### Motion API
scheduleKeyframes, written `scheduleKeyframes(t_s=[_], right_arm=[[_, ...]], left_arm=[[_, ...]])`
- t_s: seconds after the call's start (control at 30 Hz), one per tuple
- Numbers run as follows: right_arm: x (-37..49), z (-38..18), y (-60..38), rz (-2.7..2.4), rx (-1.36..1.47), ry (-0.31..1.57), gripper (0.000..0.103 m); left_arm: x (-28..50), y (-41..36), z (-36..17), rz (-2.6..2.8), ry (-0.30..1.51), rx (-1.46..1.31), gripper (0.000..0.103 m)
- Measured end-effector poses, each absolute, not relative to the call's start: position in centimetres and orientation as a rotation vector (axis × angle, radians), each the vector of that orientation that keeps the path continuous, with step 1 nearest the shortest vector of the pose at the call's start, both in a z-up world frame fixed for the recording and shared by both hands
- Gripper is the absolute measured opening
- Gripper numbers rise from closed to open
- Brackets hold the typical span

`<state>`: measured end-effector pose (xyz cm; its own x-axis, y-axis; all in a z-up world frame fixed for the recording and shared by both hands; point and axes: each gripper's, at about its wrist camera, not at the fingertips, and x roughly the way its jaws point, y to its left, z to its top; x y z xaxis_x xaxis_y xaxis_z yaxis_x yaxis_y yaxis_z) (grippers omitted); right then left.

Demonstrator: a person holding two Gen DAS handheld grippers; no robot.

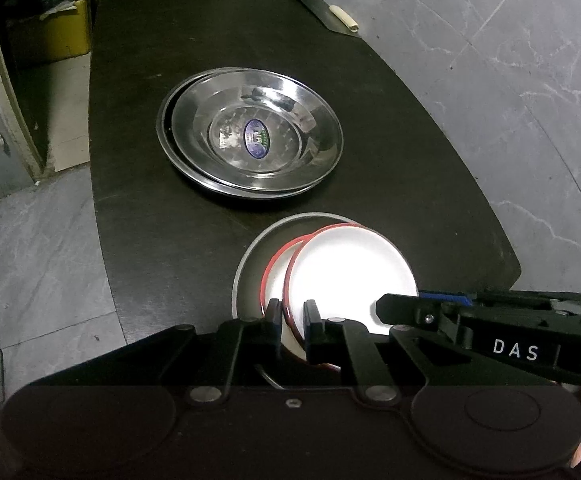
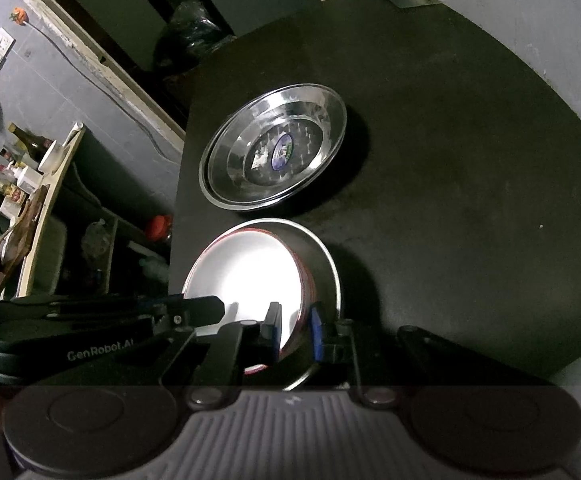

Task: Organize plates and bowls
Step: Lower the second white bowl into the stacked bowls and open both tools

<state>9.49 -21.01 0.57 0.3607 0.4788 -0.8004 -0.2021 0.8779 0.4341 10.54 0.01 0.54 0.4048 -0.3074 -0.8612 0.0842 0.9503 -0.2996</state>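
Nearest, the left gripper is clenched on the near rim of a red-rimmed white plate, one pad each side of the lip. That plate lies askew on another like it, both nested in a grey bowl at the near edge of the dark surface. From the right, the right gripper is clenched across the bowl's wall, seemingly pinching the plates' edge too. Farther off sit two stacked steel plates, slightly offset. Enamel-like plates look light, stiff and slick; thin rims probably slip or chip if tilted, so grip deep on the lip. Steel ones should slide easily.
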Motion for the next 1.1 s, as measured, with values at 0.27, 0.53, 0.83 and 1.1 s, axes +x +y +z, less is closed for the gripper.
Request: scheduleKeyframes(t_s=[0.27, 0.53, 0.83, 1.1], right_arm=[[9.6, 0.4, -21.0, 0.453, 0.294, 1.12, 0.02], [9.6, 0.5, -20.9, 0.45, 0.293, 1.113, 0.021], [9.5, 0.9, -20.8, 0.437, 0.286, 1.099, 0.023], [8.4, 2.7, -21.7, 0.427, 0.288, 0.964, 0.037]], left_arm=[[10.4, 0.2, 0.7, -0.247, 1.118, -0.218, 0.014], [10.5, 0.3, 0.6, -0.22, 1.123, -0.194, 0.024], [10.6, 1.0, 0.2, -0.239, 1.125, -0.231, 0.024], [9.7, 2.0, 1.5, -0.256, 1.022, -0.271, 0.056]])
